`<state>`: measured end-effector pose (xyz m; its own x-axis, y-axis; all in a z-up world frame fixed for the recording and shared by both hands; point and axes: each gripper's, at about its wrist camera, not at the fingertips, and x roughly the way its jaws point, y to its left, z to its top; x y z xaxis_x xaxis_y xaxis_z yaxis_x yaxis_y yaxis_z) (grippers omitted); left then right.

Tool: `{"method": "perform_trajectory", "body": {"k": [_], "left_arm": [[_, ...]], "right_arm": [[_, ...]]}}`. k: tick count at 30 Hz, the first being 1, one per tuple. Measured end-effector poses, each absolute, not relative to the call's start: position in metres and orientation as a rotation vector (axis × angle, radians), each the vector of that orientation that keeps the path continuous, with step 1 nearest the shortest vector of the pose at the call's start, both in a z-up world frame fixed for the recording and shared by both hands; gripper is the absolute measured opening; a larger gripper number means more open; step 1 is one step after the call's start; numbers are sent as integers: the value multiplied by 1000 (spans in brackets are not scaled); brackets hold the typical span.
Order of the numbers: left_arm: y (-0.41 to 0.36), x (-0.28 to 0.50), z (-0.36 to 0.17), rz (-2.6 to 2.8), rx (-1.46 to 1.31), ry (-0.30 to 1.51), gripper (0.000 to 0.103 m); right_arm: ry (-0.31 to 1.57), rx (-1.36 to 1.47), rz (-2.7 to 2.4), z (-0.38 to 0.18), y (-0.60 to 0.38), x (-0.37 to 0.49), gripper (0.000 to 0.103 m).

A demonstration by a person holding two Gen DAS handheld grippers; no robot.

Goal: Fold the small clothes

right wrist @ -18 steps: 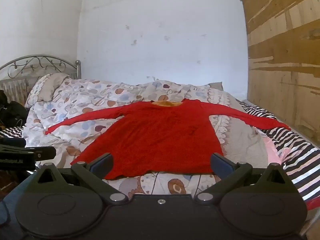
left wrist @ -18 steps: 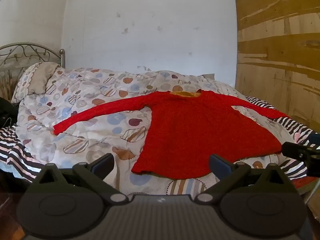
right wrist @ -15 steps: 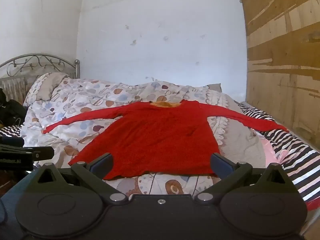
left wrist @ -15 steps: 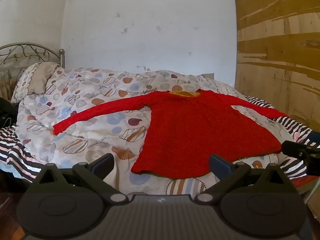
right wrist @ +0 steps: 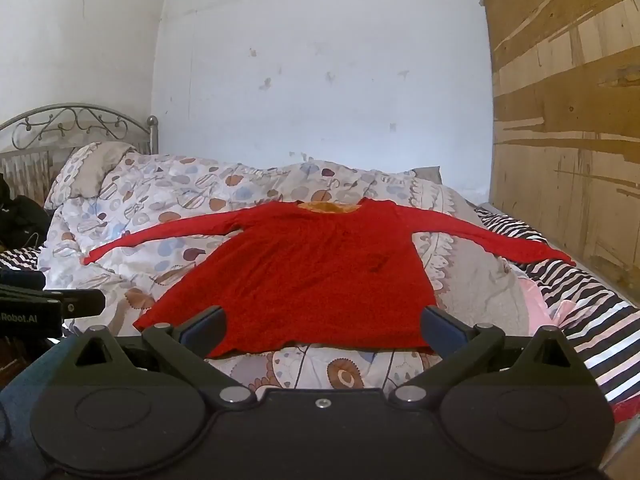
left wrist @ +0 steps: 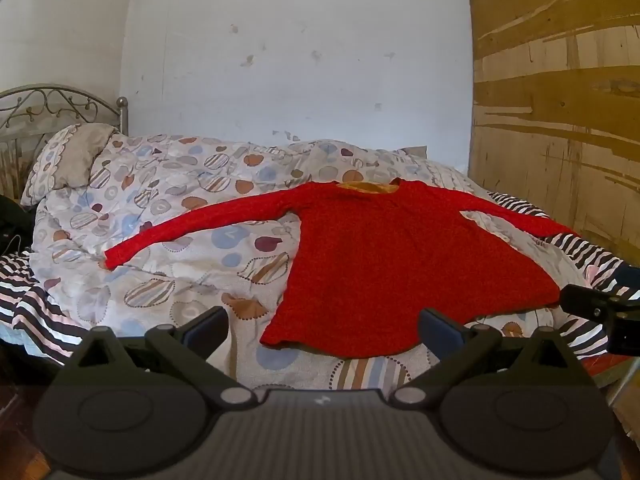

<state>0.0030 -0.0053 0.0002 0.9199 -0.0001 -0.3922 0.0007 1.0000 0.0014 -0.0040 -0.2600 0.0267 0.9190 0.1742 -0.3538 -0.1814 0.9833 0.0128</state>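
A red long-sleeved top [left wrist: 400, 264] [right wrist: 304, 276] lies flat on the bed, both sleeves spread out, its orange-lined neck toward the wall and its hem toward me. My left gripper [left wrist: 322, 326] hovers open just short of the hem's left corner, nothing between its fingers. My right gripper [right wrist: 322, 326] is open too, over the middle of the hem without touching it. Each gripper shows at the edge of the other's view: the right gripper [left wrist: 600, 312] and the left gripper [right wrist: 52, 304].
The top rests on a quilt printed with round shapes [left wrist: 168, 208] [right wrist: 160, 208]. A striped sheet [right wrist: 592, 312] runs along the right side. A pillow [left wrist: 68, 160] and metal headboard [right wrist: 76, 124] stand at the left. A wooden panel [left wrist: 560, 120] is close on the right.
Both views have drifted very slightly; the top sits a touch lower and nearer in the left wrist view. Both grippers have stayed open.
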Motion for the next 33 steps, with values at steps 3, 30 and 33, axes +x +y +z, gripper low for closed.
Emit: {"method": "perform_trajectory", "body": {"k": [3, 30, 33], "left_arm": [[-7, 1, 0, -1, 3, 403, 102], [-7, 1, 3, -8, 2, 407, 102], [-7, 1, 4, -7, 3, 406, 103]], "right_arm": [[363, -23, 181, 27, -258, -2, 103], [377, -42, 163, 24, -260, -3, 103], [381, -47, 162, 24, -258, -2, 103]]}}
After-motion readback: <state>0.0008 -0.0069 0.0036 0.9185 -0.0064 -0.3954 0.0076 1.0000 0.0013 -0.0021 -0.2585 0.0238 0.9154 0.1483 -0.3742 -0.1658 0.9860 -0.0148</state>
